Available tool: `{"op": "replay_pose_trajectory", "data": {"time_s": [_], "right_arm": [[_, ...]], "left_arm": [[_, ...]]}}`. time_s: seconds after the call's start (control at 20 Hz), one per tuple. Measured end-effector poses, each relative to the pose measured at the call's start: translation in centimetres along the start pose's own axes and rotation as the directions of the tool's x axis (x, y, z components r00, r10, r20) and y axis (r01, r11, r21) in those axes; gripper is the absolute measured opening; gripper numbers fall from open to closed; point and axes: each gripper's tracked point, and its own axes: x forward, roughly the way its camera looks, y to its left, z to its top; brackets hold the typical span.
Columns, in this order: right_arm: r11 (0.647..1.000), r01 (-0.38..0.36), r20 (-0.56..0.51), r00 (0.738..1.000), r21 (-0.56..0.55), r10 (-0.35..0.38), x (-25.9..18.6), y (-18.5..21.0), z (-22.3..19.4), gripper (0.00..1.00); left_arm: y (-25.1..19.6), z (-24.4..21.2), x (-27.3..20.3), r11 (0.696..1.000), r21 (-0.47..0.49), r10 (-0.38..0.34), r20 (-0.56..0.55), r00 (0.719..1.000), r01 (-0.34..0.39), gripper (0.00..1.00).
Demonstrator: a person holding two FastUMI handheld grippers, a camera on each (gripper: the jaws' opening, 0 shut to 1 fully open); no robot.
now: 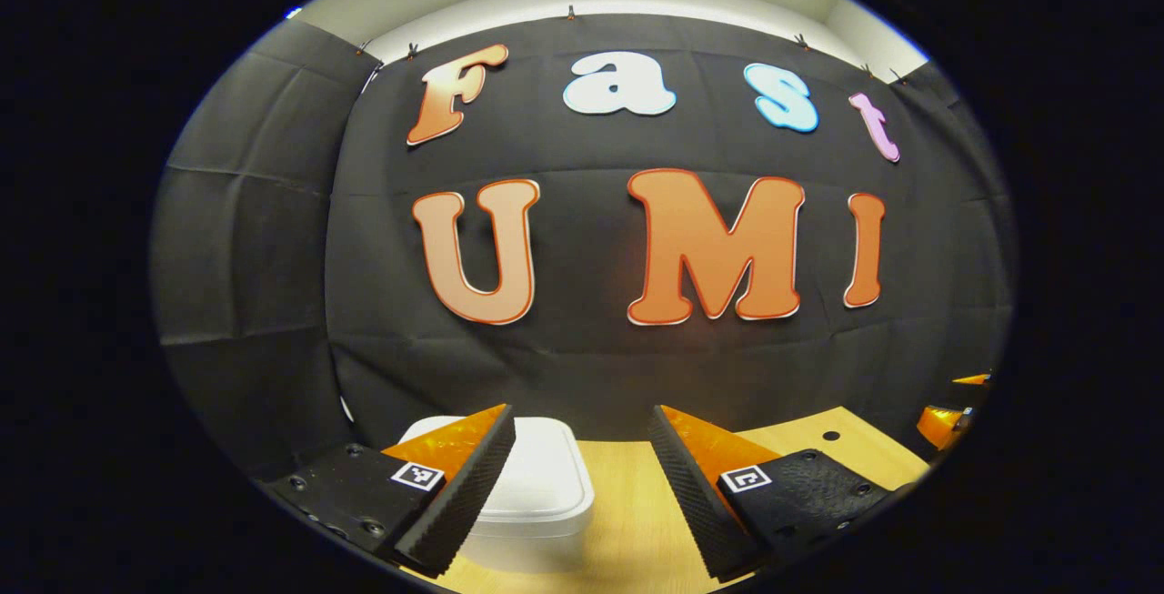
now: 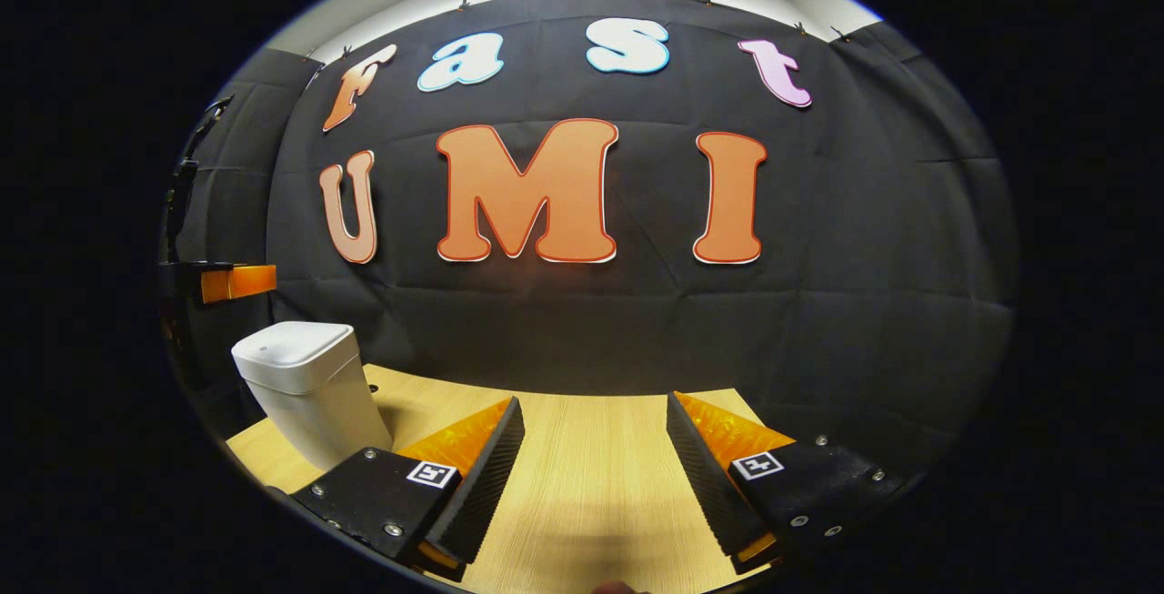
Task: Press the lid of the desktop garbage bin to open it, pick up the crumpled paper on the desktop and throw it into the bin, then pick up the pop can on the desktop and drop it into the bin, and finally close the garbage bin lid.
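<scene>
A: While the bin (image 2: 305, 385) stands on the tabletop (image 2: 582, 476) with lid (image 1: 536, 471) down, what's done?
B: Nothing, seemingly. Left tool (image 1: 582, 476) above bin, fingers apart, empty; right tool (image 2: 591, 476) likewise.

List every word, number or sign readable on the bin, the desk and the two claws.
Garbage bin: a tiny mark on the lid's front edge, too small to read.
Left claw: a square black-and-white coded marker on each finger, a pattern and not letters.
Right claw: the same kind of marker on each finger, no letters.
Desk: no text.
</scene>
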Motion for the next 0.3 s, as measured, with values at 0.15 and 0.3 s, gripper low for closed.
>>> {"op": "replay_pose_trajectory", "data": {"time_s": [0.15,0.3], "right_arm": [[1.000,0.020,0.022,1.000,0.007,-0.020,-0.4,-0.8,0.7,0.94],[0.999,0.043,0.031,0.999,0.017,-0.043,-0.8,-1.6,0.9,0.94]], "left_arm": [[-2.2,0.1,-1.3,0.999,-0.027,-0.022,0.032,0.999,0.023,0.94],[-4.5,-0.6,-2.6,0.998,-0.054,-0.042,0.049,0.998,0.044,0.94]]}}
